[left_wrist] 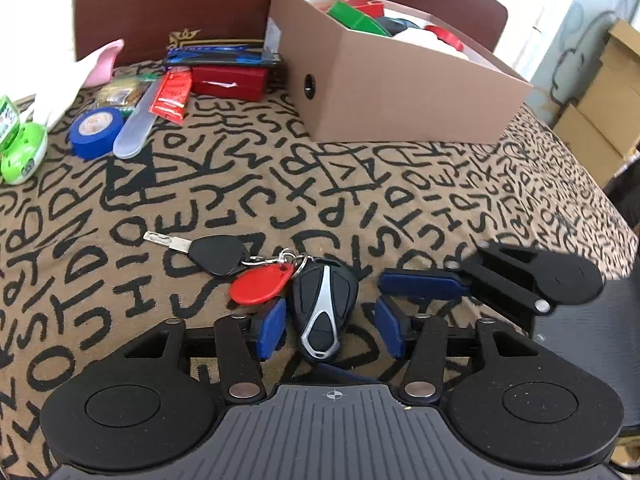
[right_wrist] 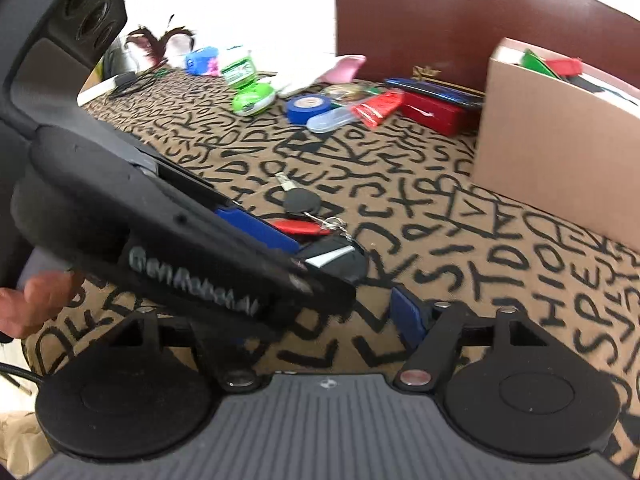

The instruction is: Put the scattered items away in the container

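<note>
My left tool (left_wrist: pixel 330 330) straddles the key fob (left_wrist: pixel 323 312), pads wide apart; right tool (left_wrist: pixel 416 285) spread at three o'clock; box (left_wrist: pixel 400 92) at twelve.

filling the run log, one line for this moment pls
left gripper: open, straddling key fob | right gripper: open, beside it | keys: on bedspread | box: partly filled

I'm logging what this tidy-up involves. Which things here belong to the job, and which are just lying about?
Part of the job:
key bunch, between the open left gripper pads
cardboard box, already part filled
blue tape roll
red packet
red case

Just lying about:
patterned cloth
wooden headboard
stacked cartons
</note>
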The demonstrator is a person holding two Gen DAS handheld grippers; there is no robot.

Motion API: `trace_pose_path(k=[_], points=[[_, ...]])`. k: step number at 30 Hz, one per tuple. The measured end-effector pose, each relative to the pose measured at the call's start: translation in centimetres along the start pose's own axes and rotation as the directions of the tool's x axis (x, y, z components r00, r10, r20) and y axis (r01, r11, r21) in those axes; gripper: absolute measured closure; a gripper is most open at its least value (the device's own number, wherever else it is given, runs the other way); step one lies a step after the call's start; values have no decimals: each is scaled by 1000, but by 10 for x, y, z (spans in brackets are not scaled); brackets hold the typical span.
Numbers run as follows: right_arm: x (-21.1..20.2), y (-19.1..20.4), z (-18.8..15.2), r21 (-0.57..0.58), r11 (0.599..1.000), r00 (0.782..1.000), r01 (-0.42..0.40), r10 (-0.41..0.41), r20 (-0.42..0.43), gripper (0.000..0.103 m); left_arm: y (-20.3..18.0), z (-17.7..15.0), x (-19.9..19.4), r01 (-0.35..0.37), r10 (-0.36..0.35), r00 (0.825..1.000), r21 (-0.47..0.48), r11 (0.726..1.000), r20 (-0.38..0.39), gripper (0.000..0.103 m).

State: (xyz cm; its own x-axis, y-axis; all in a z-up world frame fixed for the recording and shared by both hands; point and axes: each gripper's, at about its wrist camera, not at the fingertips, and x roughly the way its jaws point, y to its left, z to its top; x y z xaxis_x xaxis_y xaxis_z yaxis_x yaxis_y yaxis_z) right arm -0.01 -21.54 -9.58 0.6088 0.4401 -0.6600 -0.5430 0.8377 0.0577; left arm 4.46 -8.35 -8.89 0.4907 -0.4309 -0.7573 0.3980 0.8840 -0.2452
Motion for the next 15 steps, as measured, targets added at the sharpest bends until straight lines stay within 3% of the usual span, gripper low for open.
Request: trace_pose_path(k=[8,15], points=[[6,2,0,9,1000,999,-16,16,28,27,34,19,1,-73,75,997,-131,989,11,20],[12,7,5,-11,1000,1000,-6,6,27,29,39,33,17,-91,93,996,-130,987,12,18]])
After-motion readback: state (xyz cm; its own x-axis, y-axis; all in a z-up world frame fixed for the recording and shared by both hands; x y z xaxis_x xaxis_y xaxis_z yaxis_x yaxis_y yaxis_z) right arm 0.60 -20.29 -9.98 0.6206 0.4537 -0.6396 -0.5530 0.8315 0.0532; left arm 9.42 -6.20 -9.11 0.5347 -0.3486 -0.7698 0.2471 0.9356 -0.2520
